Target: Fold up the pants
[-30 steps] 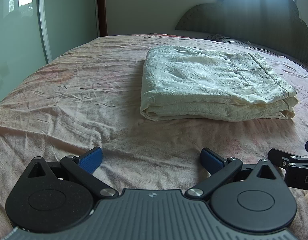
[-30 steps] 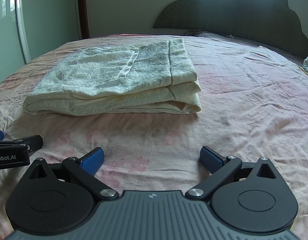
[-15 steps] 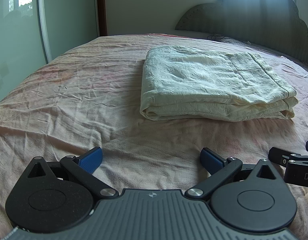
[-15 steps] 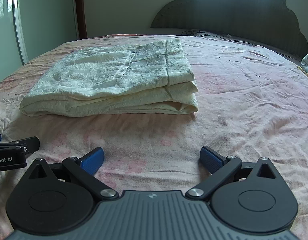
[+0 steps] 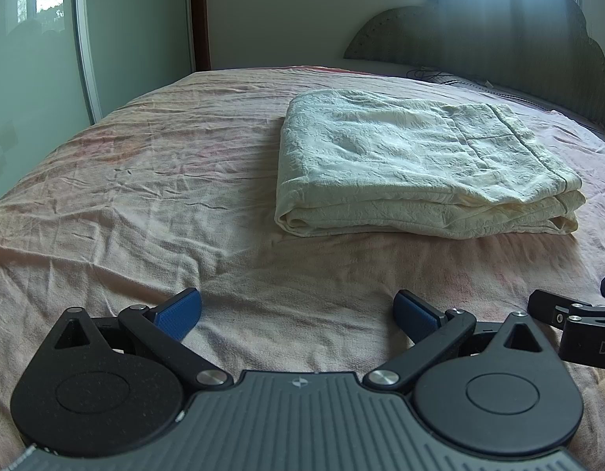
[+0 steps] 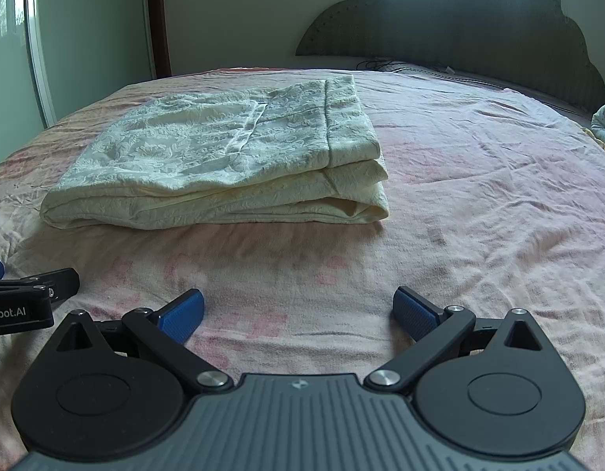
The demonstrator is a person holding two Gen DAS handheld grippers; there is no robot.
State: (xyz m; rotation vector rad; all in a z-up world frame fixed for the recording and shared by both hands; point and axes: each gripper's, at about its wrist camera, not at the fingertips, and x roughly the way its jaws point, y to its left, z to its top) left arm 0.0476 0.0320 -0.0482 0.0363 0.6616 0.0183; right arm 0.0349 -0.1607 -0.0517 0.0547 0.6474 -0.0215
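- The wardrobe door [image 5: 31,78] stands far off to the left of the left gripper, past the edge of the bed.
- The left gripper [image 5: 298,312] hangs low over the wrinkled pink sheet [image 5: 145,180]; its blue-padded jaws are spread wide with nothing between them.
- The pants [image 5: 416,165] lie ahead of the left gripper and a little to its right, well apart from its tips, as a cream bundle of several stacked layers with edges roughly lined up.
- In the right wrist view the same pants [image 6: 223,157] lie ahead and to the left of the right gripper [image 6: 298,312], which is also spread wide and empty, close over the sheet.
- The two grippers sit side by side, each showing at the edge of the other's view.
- The headboard [image 6: 479,31] rises beyond the pants, and a bit of pale cloth [image 6: 604,125] shows far right.
- Judging by the tidy bundle and both tools clear of it, the folding looks finished; at most a light press or squaring of the loose right-hand corner remains.
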